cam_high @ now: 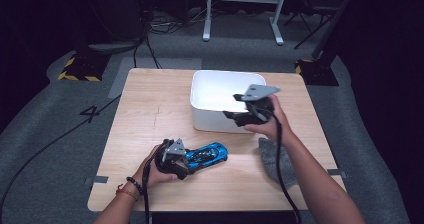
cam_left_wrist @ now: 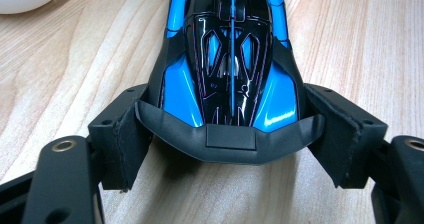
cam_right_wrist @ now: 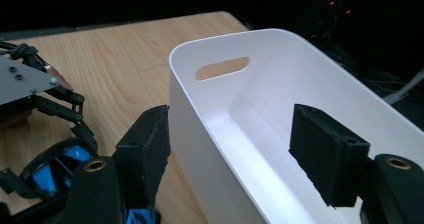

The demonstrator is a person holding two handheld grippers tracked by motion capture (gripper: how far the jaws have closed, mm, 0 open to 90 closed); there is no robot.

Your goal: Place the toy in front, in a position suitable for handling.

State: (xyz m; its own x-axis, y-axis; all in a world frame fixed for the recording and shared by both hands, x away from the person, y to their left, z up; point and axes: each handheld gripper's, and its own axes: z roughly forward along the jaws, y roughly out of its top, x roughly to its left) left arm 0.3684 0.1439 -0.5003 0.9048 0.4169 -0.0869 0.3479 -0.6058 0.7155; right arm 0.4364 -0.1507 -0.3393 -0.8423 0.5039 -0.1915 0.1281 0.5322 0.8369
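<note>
Rear bumper of the car, on the table near the bin, sits gripped between my left gripper pads: rigid, glossy, light, so I hold its flanks; my right gripper, wide and empty, straddles the bin wall

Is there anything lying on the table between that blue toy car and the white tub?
Nothing visible. Bare table lies between the blue toy car and the white tub. The left gripper straddles the car's tail. The right gripper hangs open at the tub's near wall. A grey cloth lies off to the right.
</note>
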